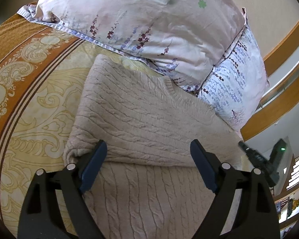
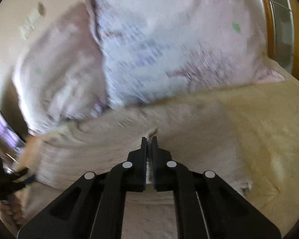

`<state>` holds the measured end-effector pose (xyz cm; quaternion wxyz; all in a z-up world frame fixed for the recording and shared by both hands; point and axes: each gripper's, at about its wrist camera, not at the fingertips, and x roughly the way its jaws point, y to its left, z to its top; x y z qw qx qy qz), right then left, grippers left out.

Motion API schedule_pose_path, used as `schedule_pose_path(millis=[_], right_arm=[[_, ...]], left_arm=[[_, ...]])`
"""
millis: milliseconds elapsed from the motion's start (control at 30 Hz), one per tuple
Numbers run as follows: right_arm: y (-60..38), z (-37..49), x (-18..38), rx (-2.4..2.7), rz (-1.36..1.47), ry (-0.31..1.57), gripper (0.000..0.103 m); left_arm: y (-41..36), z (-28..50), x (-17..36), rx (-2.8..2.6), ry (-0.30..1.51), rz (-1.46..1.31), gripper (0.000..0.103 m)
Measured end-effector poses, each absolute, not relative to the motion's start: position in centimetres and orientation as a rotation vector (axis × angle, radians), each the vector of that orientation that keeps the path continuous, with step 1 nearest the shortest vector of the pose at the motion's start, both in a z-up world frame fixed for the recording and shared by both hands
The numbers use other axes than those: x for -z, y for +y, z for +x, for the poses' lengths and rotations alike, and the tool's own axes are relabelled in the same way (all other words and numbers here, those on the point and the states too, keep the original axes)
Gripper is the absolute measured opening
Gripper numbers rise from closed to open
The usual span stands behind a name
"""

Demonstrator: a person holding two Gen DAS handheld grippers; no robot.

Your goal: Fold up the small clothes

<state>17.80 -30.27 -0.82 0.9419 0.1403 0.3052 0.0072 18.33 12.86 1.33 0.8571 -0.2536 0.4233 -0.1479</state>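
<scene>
A beige cable-knit sweater (image 1: pixel 141 119) lies on the bed, its far half folded over the near part. My left gripper (image 1: pixel 148 149) is open, its blue pads just above the fold edge, holding nothing. In the blurred right wrist view the same sweater (image 2: pixel 109 155) lies below my right gripper (image 2: pixel 149 139), whose jaws are nearly together with a strip of beige knit pinched between them. The left gripper (image 2: pixel 2 177) shows at the far left of that view.
Two floral pillows (image 1: pixel 149 25) lie right behind the sweater. The bed cover (image 1: pixel 29 83) is orange and cream patterned. A wooden headboard (image 1: pixel 285 39) runs at the right. The right gripper's body (image 1: pixel 263 159) shows at the right edge.
</scene>
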Motion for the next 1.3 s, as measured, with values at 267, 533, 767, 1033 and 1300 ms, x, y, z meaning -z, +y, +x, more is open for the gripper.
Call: schedule_pose_path(millis=[267,533,767,1033,1300], right_arm=[[-33.8,16.6,1.8,-0.139,0.569,0.68,0.012],[-31.3,17.2,2.7,-0.206,0.521,0.749,0.027],[-30.2,17.6,2.8,-0.095,0.406,0.703,0.007],[-33.0,13.2,1.8,-0.212,0.493,0.652,0.05],[-38.9,6.8,3.5,-0.132,0.549,0.673,0.05]], left_arm=[[12.8,18.4,-1.3,0.313,0.888,-0.53,0.087],[12.8,17.3,-1.8,0.325,0.886,-0.513,0.088],[14.6,13.7,-2.3,0.255,0.857,-0.454,0.088],[17.1,10.2,-2.0,0.218,0.864,-0.448,0.076],[17.2,7.6,-1.1,0.252,0.871,-0.502,0.065]])
